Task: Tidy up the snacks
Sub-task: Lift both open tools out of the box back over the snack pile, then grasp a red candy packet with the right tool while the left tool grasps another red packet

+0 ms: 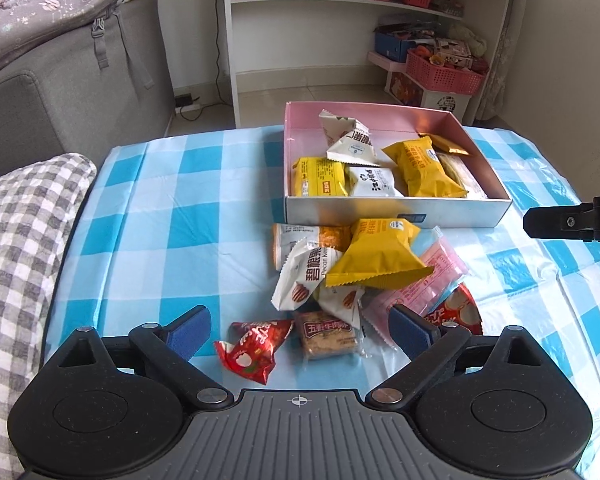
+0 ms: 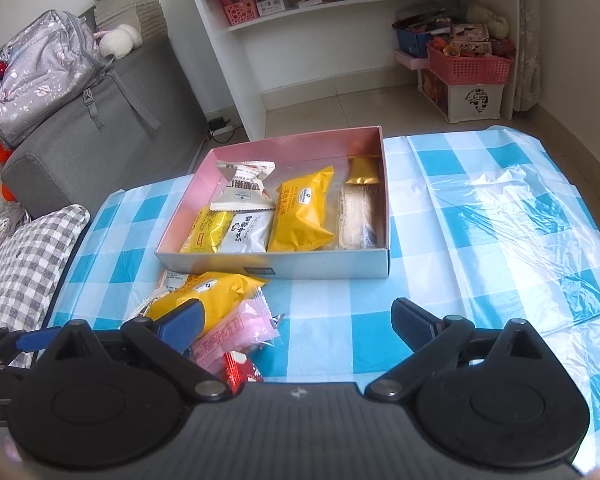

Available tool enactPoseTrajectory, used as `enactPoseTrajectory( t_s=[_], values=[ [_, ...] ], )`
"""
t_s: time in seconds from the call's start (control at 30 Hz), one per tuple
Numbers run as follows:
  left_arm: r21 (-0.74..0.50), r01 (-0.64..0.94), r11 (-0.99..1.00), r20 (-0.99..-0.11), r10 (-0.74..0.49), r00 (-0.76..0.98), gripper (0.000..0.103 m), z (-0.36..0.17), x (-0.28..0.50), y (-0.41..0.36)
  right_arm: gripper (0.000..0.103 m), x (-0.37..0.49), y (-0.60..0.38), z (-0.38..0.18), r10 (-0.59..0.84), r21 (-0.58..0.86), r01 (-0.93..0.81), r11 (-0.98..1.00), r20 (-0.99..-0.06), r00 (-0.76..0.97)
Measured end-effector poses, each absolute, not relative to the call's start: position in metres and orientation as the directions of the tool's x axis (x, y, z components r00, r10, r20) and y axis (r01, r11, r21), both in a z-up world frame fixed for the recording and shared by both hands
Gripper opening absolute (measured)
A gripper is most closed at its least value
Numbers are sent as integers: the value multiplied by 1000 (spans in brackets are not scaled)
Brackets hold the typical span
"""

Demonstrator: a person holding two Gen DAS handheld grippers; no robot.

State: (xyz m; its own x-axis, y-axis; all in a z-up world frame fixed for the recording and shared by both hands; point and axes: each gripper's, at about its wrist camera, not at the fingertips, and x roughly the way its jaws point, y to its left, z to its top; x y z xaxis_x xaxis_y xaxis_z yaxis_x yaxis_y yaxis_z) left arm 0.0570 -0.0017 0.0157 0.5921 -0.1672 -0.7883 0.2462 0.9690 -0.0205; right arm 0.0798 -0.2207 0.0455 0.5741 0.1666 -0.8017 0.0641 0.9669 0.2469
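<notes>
A pink-lined box (image 1: pixel 496 200) (image 2: pixel 384 184) stands on the blue checked table and holds several yellow and white snack packs. In front of it lies a loose heap: a yellow pack (image 1: pixel 376 254) (image 2: pixel 216 292), a white pecan pack (image 1: pixel 304 276), a pink pack (image 1: pixel 428 284) (image 2: pixel 232 332), a brown bar (image 1: pixel 328 336) and a red pack (image 1: pixel 252 344). My left gripper (image 1: pixel 302 332) is open above the heap's near edge, nothing gripped. My right gripper (image 2: pixel 300 322) is open over bare cloth right of the heap; its finger (image 1: pixel 568 224) shows in the left wrist view.
A grey checked cushion (image 1: pixel 24 240) lies at the table's left edge, with a grey sofa (image 1: pixel 72 92) and backpack (image 2: pixel 40 64) behind. White shelves (image 1: pixel 340 12) and a pink basket (image 2: pixel 468 64) stand on the floor beyond the table. Crinkled plastic covers the table's right side (image 2: pixel 512 208).
</notes>
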Motion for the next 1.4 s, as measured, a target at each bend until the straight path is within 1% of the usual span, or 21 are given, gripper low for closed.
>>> enactPoseTrajectory(
  t_s=[0.2,0.37,0.43,0.53,0.63,0.8,0.93,1.0,1.1,1.17,1.27,1.4],
  values=[
    [33,274,961,-774,-149,616,97,5,43,8,101,68,-209,36,151,203,31,979,-813,562],
    [63,318,946,-786,-149,599,97,-10,38,11,101,66,-204,25,189,225,13,974,-848,495],
    [75,335,939,-788,-150,598,97,-16,38,12,101,65,-201,22,185,213,4,977,-857,480],
    [77,376,923,-776,-182,604,97,-24,38,16,101,64,-196,14,185,211,9,977,-875,448],
    [105,394,913,-767,-177,616,97,-34,43,18,101,66,-192,6,202,230,19,973,-889,410],
    [108,418,902,-759,-196,620,97,-43,47,20,100,67,-177,-6,178,194,5,981,-911,371],
    [96,412,906,-754,-204,624,95,-44,52,22,100,68,-164,-11,173,178,-21,984,-918,357],
    [88,409,908,-754,-207,623,92,-45,54,23,100,68,-158,-13,168,167,-33,985,-920,354],
    [81,403,912,-756,-207,621,83,-46,57,25,99,70,-152,-15,159,154,-43,987,-922,352],
    [73,402,913,-759,-210,616,75,-46,58,25,97,71,-150,-17,156,150,-43,988,-924,350],
    [61,413,909,-763,-224,607,65,-46,59,26,93,73,-147,-18,157,152,-42,987,-925,347],
    [56,431,900,-766,-238,597,55,-45,57,24,87,73,-145,-19,152,145,-47,988,-925,349]
  ],
)
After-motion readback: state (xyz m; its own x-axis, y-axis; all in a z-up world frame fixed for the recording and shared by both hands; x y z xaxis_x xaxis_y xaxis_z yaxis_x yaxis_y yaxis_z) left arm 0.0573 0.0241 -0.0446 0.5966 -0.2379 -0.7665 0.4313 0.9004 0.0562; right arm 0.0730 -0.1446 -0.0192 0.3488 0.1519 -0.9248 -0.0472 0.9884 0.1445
